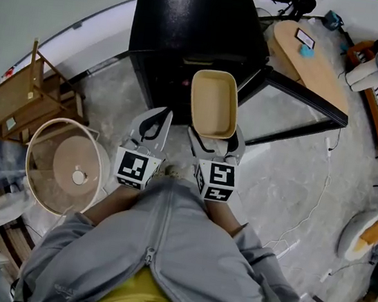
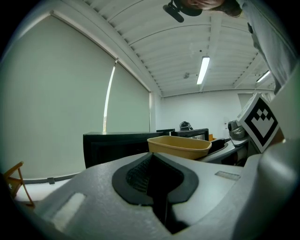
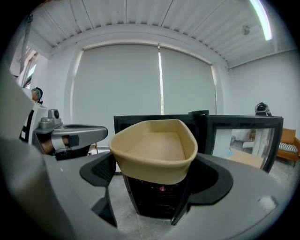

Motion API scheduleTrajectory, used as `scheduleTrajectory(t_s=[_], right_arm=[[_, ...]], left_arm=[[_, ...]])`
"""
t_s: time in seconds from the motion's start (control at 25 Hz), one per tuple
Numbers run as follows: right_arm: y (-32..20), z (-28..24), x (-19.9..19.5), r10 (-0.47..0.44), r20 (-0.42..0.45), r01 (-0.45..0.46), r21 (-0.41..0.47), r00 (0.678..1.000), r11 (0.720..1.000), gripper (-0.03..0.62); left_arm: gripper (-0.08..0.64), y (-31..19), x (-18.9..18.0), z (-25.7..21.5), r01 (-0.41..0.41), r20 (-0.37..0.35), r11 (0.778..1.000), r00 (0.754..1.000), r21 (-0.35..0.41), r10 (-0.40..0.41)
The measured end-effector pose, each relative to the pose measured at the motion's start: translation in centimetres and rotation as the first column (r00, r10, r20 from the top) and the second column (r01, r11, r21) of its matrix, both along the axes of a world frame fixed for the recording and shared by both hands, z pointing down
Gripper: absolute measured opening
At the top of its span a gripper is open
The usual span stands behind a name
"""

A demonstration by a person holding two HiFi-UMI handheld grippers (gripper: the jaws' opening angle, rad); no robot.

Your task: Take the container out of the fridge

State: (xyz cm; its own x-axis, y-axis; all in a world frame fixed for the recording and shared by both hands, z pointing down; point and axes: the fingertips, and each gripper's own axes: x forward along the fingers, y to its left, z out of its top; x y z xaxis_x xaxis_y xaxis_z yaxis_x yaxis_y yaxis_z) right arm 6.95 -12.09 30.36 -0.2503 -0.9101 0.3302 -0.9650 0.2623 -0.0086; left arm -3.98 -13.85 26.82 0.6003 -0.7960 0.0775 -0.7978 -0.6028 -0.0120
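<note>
Small black cabinet fridge (image 1: 193, 22) stood on the pale marble-patterned floor (image 1: 274, 187), and its glass-panelled door (image 1: 300, 106) was swung open to its right. The interior looked dark; a small red light showed inside in the right gripper view.

Tan, rounded-rectangular open container (image 1: 214, 103) was out in the air just in front of the fridge's open front, held about level with its long axis pointing at the fridge. The inside of the container (image 3: 154, 145) was bare. I could not tell whether its far end was past the fridge's front edge.

Right gripper (image 1: 217, 142) had its jaws clamped on the container's near end, one on each side wall. In its own view, the right gripper (image 3: 157, 185) showed the black pads pressed against the tan walls.

Left gripper (image 1: 161, 113) was beside the container on the side away from the door, apart from it, and also pointed at the fridge. In its own view, the left gripper (image 2: 157, 180) had its jaws together with nothing between them. The container (image 2: 178, 146) showed beyond them.

Round cream wire-rimmed stand (image 1: 61, 164) sat well away from the fridge on the side opposite the door, with a wooden rack (image 1: 29, 100) beyond it.
</note>
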Motion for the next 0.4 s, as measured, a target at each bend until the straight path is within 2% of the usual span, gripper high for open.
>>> scheduleTrajectory(t_s=[0.4], right_arm=[[0.0,-0.1,1.1,0.006,0.008,-0.006,0.000,1.000,1.000,0.474]], left_arm=[[0.005,0.3,1.3,-0.5,-0.016,0.007,1.000,1.000,0.015,0.015]])
